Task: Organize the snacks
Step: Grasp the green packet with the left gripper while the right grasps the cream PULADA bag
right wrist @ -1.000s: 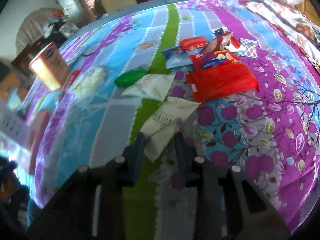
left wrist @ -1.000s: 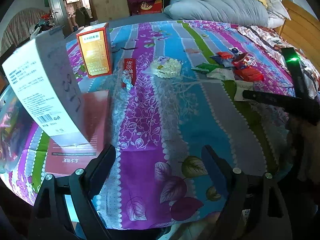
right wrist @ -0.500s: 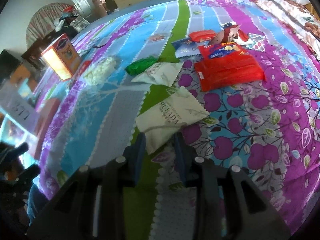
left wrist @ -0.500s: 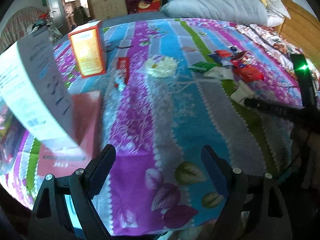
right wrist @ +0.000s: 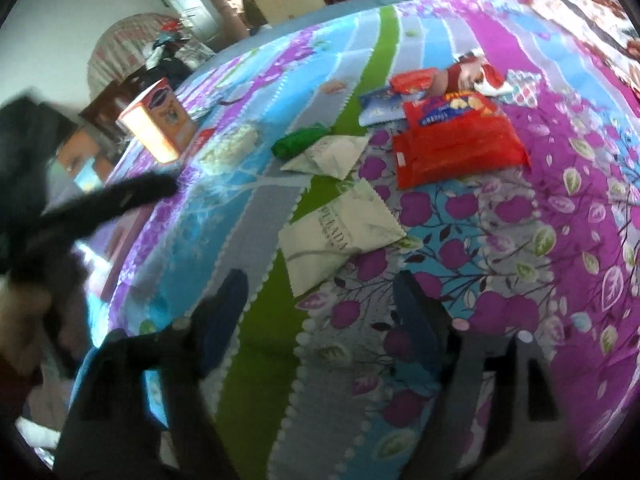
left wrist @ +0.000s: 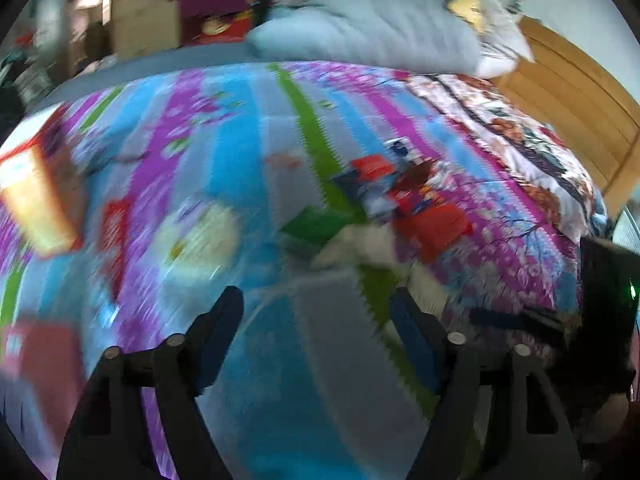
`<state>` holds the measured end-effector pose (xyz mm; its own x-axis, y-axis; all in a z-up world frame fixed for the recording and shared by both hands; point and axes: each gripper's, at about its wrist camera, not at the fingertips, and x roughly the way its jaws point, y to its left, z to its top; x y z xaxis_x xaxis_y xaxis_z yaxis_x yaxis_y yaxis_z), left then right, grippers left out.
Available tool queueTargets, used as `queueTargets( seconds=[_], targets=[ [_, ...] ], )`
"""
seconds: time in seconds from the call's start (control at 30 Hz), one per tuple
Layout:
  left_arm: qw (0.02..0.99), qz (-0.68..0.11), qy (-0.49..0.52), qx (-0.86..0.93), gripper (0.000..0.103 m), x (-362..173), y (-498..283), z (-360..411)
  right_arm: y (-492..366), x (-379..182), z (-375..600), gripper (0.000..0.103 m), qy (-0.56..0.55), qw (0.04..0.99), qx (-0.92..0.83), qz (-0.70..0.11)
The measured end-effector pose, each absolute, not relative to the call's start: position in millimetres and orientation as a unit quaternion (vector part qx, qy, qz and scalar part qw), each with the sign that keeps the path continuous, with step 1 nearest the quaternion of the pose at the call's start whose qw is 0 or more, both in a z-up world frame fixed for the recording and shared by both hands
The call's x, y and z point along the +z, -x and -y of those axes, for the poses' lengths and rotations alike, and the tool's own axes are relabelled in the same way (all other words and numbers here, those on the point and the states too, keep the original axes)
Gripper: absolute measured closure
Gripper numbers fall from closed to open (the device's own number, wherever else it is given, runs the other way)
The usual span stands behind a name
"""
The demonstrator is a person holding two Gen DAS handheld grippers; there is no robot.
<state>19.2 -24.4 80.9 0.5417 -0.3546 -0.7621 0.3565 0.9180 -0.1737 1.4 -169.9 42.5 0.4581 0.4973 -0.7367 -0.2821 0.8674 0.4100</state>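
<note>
Snack packets lie on a striped floral bedspread. In the right wrist view a white packet lies just ahead of my right gripper, which is open and empty. Beyond it lie another white packet, a green packet, a big red bag and small red and blue packets. An orange box stands far left. My left gripper is open and empty above the bedspread; its view is blurred and shows the red bag and orange box.
A clear bag of white pieces lies near the orange box. The left gripper shows at the left of the right wrist view. A grey duvet and wooden headboard are at the far end.
My right gripper has opened wide and the white packet lies free ahead of it. My left gripper has swung right, away from the tall white box, and its view is blurred.
</note>
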Motion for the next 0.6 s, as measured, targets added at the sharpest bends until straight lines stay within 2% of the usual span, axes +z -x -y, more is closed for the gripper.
queueTargets(
  seconds=[0.03, 0.43, 0.47, 0.5, 0.53, 0.57, 0.6],
  targets=[
    [0.881, -0.427, -0.009, -0.204, 0.017, 77, -31, 33, -1, 41, 172, 0.026, -0.12, 0.844, 0.232, -0.469],
    [0.871, -0.456, -0.031, -0.179, 0.02, 22, -109, 56, 4, 28, 188, 0.027, -0.157, 0.837, 0.254, -0.458],
    [0.869, -0.46, -0.032, -0.18, 0.022, 19, -111, 57, 4, 28, 189, 0.026, -0.159, 0.837, 0.255, -0.457],
    [0.866, -0.464, -0.034, -0.182, 0.032, 15, -113, 58, 4, 28, 190, 0.026, -0.162, 0.837, 0.257, -0.456],
    [0.863, -0.468, -0.032, -0.188, 0.047, 13, -114, 58, 4, 28, 190, 0.026, -0.163, 0.836, 0.258, -0.455],
    [0.861, -0.471, -0.03, -0.189, 0.051, 10, -115, 58, 4, 29, 191, 0.026, -0.164, 0.837, 0.259, -0.454],
    [0.863, -0.47, -0.032, -0.186, 0.06, 10, -114, 58, 5, 30, 191, 0.026, -0.162, 0.837, 0.259, -0.453]
  ],
)
